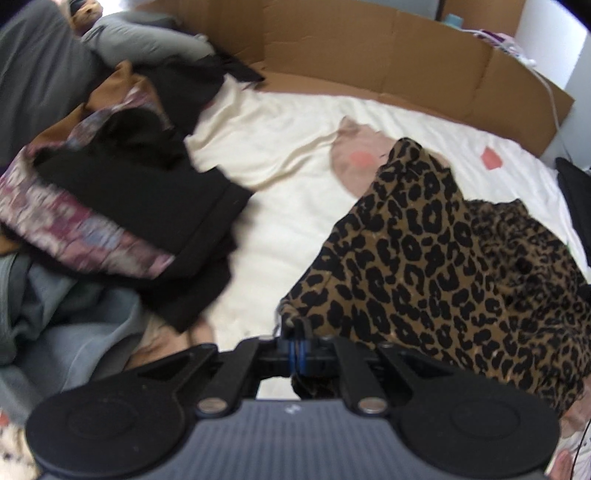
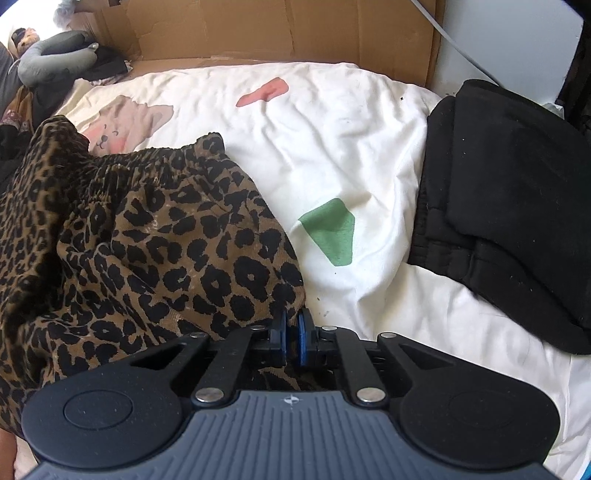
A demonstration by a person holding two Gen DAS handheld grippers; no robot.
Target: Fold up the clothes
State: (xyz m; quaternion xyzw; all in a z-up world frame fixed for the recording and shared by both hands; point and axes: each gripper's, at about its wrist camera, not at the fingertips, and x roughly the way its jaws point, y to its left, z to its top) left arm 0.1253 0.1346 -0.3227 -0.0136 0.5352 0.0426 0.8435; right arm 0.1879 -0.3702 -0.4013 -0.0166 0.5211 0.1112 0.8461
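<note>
A leopard-print garment [image 1: 443, 266] with a gathered elastic band lies bunched on the white bedsheet [image 1: 280, 155]. My left gripper [image 1: 297, 334] is shut on a corner of its fabric, which hangs lifted from the blue pads. In the right wrist view the same garment [image 2: 140, 243] fills the left half, its elastic band toward the back. My right gripper [image 2: 291, 328] is shut on another edge of it, the cloth pinched between the blue pads. The garment's far side is hidden in its own folds.
A heap of black, brown and floral clothes [image 1: 122, 206] lies to the left, with grey-blue cloth [image 1: 66, 325] below it. Folded black clothing [image 2: 517, 206] sits on the right of the bedsheet [image 2: 332, 122]. A cardboard wall [image 2: 280, 33] rims the back. A grey neck pillow [image 2: 55, 55] rests far left.
</note>
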